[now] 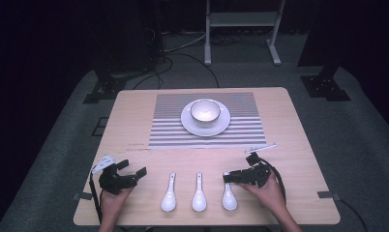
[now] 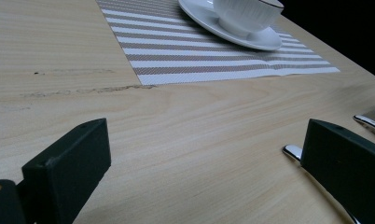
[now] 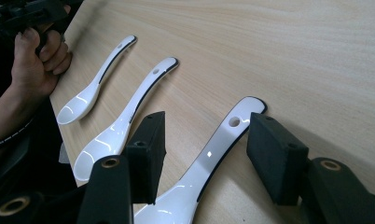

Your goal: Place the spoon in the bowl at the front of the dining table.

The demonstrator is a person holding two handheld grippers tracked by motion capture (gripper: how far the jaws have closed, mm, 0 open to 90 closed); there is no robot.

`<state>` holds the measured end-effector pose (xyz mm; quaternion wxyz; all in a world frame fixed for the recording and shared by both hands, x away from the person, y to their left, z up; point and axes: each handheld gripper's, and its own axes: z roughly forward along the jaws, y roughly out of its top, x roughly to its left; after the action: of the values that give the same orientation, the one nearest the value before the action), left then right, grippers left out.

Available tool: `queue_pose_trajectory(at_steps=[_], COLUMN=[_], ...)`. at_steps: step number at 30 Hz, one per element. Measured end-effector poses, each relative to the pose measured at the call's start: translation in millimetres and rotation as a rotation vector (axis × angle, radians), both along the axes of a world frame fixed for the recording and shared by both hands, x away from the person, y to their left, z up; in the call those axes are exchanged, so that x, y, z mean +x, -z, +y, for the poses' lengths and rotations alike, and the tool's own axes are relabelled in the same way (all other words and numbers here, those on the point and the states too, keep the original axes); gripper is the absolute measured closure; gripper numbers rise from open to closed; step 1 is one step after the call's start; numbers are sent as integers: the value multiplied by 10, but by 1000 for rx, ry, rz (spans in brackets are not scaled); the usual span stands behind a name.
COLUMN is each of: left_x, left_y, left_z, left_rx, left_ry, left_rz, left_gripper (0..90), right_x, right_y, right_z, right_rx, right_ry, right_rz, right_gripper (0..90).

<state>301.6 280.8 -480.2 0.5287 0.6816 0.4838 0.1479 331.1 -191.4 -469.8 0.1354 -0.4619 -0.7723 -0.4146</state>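
A: Where does the mat [image 1: 207, 121] lie?
B: On the bench [image 1: 289, 159]. A saucer [image 1: 205, 126] rests on the mat and carries a bowl [image 1: 205, 110].

A: And nearer than the mat?
B: Three spoons in a row: left spoon [image 1: 169, 195], middle spoon [image 1: 199, 194], right spoon [image 1: 229, 193], its handle between the right tongs [image 1: 227, 177]. The left tongs [image 1: 134, 169] lie left of the row.

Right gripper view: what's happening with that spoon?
A person works at a wooden table with a gripper in each hand. The right gripper straddles the handle of the rightmost of three white spoons; its jaws are apart and not yet pressing on it. The left gripper sits open beside the row, holding nothing. A bowl on a saucer waits on the striped placemat beyond.
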Motion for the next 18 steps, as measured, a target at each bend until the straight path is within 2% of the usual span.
queue_pose_trajectory(at_steps=[18], left_x=[2], left_y=[1], left_z=[1], left_rx=[0], left_ry=[2], left_rz=[0], left_gripper=[3], right_x=[46], right_y=[31], right_z=[90], right_rx=[-71], right_ry=[15], right_rz=[-4], right_gripper=[526])
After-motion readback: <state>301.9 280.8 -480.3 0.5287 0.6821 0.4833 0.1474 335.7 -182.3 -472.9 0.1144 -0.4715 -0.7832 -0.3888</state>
